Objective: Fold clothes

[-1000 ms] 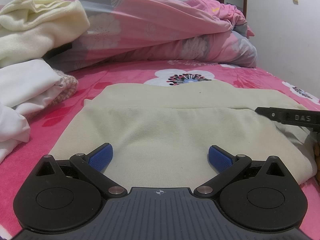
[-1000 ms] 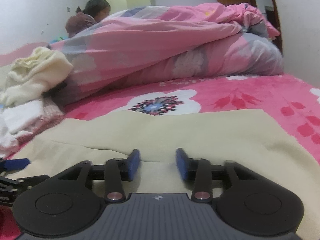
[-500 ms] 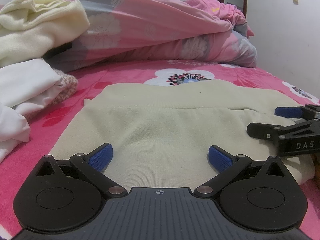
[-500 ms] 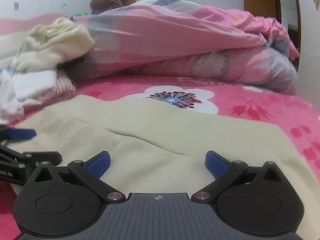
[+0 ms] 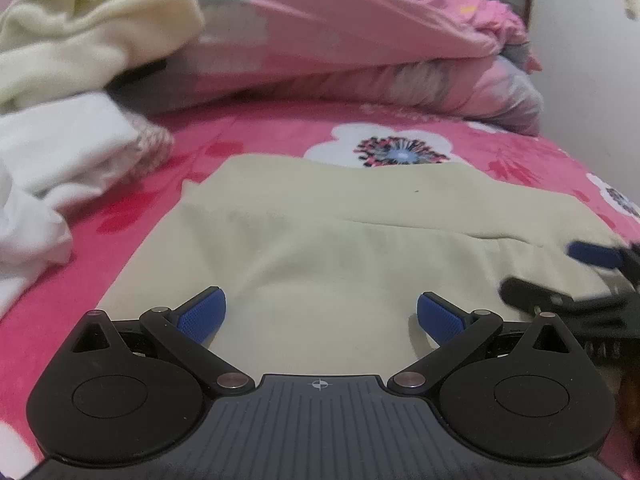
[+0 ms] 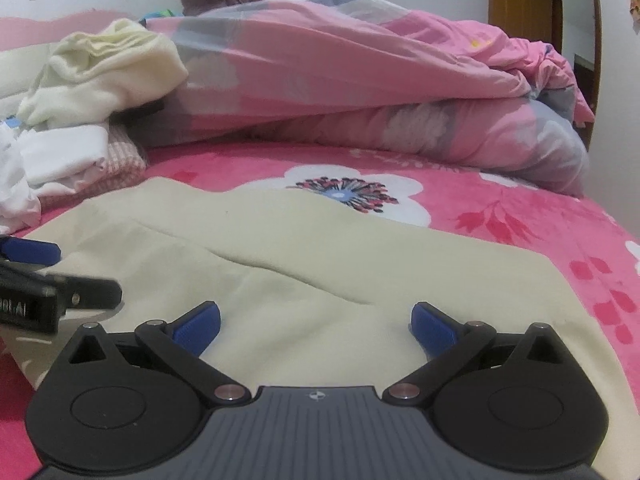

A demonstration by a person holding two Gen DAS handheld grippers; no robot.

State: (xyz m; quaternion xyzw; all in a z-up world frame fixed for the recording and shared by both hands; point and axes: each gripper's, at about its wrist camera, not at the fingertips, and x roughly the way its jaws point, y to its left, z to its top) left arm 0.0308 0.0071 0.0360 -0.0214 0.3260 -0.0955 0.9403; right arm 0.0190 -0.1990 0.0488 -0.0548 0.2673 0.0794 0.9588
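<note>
The cream garment (image 5: 340, 240) lies spread flat on the pink flowered bed (image 5: 248, 136), in front of both grippers, with a straight fold line running across it where a near layer sits over a far one. It looks soft and fairly thick, plain in colour, smooth apart from a shallow crease or 2 near the middle, and its far edge overlaps a white flower printed on the bedcover. The left gripper (image 5: 320, 316) hangs low over the near edge of the garment with its jaws wide open and nothing between them; the right gripper (image 6: 316, 320) sits likewise beside it, jaws spread, holding nothing. Placed side by side at the near hem, they seem positioned either to take that edge for another fold or to have just let a folded layer go; the flat cloth would fit both. A pile of white and pale yellow clothes (image 6: 80, 120) sits at the left of the bed, likely kept apart from the working space, and a rolled pink quilt (image 6: 360, 80) lies behind.
</note>
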